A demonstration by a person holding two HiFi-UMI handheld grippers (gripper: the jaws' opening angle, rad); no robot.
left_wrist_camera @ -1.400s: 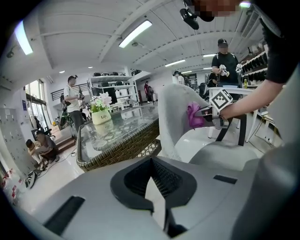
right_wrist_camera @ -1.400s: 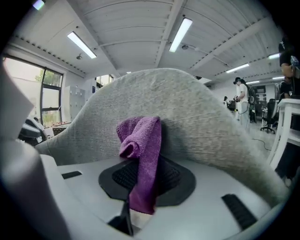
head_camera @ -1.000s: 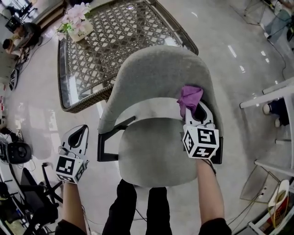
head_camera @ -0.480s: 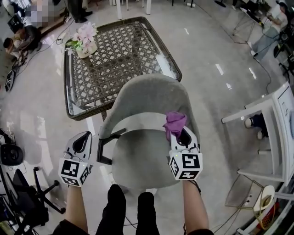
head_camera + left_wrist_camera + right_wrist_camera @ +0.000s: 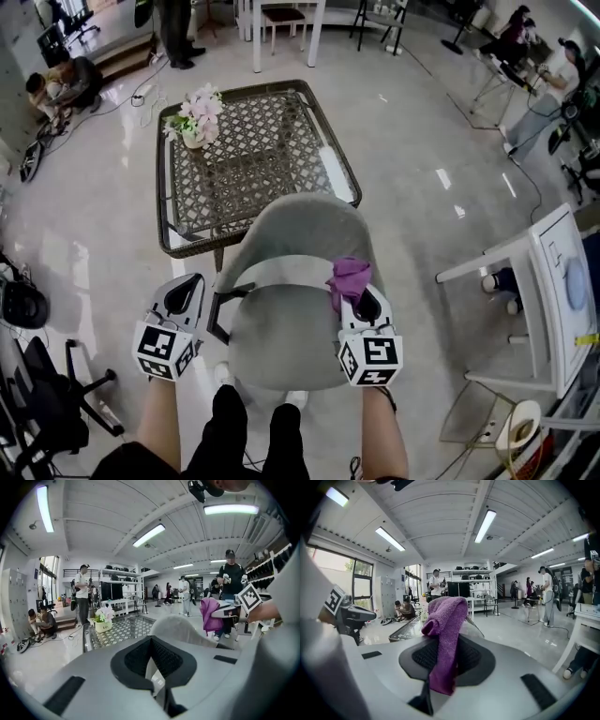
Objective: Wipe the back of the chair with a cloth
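Holding the purple cloth (image 5: 350, 275) clamped in the right gripper (image 5: 362, 298) near the right edge of the grey chair back (image 5: 302, 225), likely poised to wipe, while the left gripper (image 5: 182, 292), jaws together on nothing, hangs left of the chair, both forearms stretched forward.

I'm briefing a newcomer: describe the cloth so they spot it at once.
Find the grey chair next to the wicker table. At the chair's right side, the right hand-held gripper is clamped on the cloth. It is the only purple thing there; the left hand-held gripper holds nothing.
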